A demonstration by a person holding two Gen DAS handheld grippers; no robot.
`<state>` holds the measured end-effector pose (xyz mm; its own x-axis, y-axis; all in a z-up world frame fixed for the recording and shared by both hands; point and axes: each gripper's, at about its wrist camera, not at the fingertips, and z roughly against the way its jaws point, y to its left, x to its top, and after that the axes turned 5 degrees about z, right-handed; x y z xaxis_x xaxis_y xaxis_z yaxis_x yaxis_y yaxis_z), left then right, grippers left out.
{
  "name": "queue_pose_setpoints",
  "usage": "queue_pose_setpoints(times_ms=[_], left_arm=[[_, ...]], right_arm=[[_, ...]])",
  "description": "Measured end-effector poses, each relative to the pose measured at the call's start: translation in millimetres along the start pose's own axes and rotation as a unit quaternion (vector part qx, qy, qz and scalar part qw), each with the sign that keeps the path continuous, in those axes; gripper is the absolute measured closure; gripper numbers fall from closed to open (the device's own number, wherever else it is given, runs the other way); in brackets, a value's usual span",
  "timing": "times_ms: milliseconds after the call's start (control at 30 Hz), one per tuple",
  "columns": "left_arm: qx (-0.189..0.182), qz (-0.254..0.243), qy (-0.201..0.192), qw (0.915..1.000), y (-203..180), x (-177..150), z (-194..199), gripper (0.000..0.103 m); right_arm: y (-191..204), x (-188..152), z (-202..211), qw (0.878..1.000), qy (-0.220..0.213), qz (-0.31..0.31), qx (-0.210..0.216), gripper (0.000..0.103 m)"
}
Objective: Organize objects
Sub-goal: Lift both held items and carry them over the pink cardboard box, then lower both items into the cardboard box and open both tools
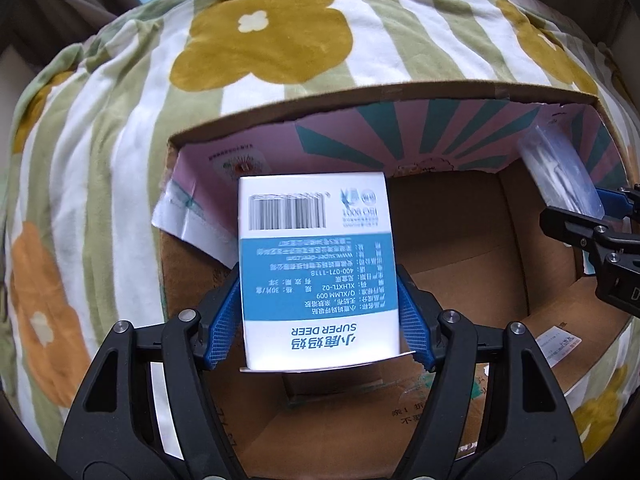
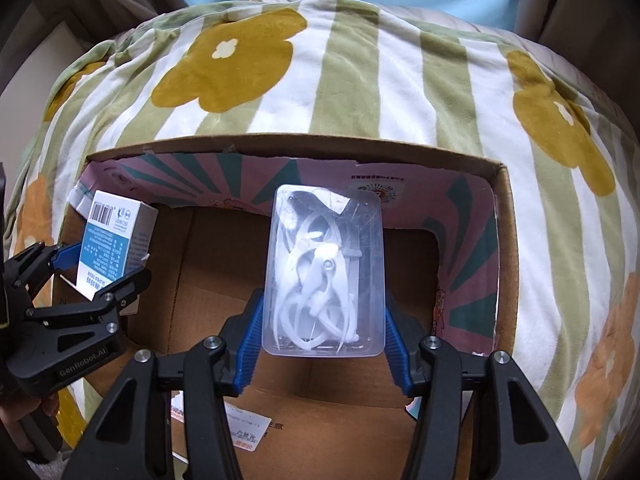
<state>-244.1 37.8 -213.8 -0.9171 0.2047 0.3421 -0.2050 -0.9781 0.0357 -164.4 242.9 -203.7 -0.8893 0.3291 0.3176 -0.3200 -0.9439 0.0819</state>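
A: What has the left gripper (image 1: 320,320) got?

B: Its blue pads (image 1: 222,320) are clamped on both sides of a white and blue carton (image 1: 316,264), printed SUPER DEER with a barcode at the far end. The carton is held above the open cardboard box (image 1: 460,248), over the box's left part and close to its left wall.

A: And the right gripper (image 2: 322,340)?

B: It grips a clear plastic case (image 2: 326,272) between its pads, with white curved plastic parts showing inside. That case also hangs over the cardboard box, nearer the right wall; in the left wrist view it shows at the box's far right corner (image 1: 560,172).

A: Anything in the box itself?

B: The brown floor shows, with a white label (image 2: 240,432) on the near flap. The inner walls carry a pink and teal sunburst print.

A: What surrounds the box?

B: A blanket (image 2: 360,92) with green stripes and mustard and orange flowers lies under and behind it.
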Motion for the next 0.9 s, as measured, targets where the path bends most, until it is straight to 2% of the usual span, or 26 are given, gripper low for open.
queue_pose_setpoints(times_ms=[33,67,100,133,167,233,300,400,900], left_arm=[[-0.001,-0.005,0.001,1.0,0,2,1,0.014],[-0.023,-0.01,0.0,0.9997,0,2,3,0.003],[-0.031,-0.01,-0.007,0.9994,-1,2,7,0.0],[-0.03,-0.011,-0.017,0.9993,-1,0,11,0.0],[-0.023,-0.016,-0.022,0.9994,-1,-1,14,0.0],[-0.01,-0.027,-0.025,0.9993,-1,-4,16,0.0],[-0.013,-0.027,-0.027,0.9992,3,-8,18,0.0],[-0.012,-0.026,-0.033,0.9991,5,-13,25,0.0],[-0.002,-0.004,-0.065,0.9978,12,-39,91,0.0]], right_arm=[[-1,1,-1,1.0,0.005,-0.006,0.009,0.052],[-2,1,-2,1.0,0.009,-0.009,0.02,0.048],[0,2,-3,0.999,0.015,-0.008,0.033,0.04],[3,2,-4,0.999,0.014,-0.003,0.04,0.036],[7,0,-4,0.999,0.01,0.004,0.042,0.027],[12,-3,-2,0.999,-0.004,0.016,0.036,0.021],[15,-8,-1,0.999,-0.019,0.02,0.04,0.014],[17,-11,3,0.998,-0.017,0.018,0.051,0.007],[30,-25,77,0.997,-0.06,0.036,0.029,0.007]])
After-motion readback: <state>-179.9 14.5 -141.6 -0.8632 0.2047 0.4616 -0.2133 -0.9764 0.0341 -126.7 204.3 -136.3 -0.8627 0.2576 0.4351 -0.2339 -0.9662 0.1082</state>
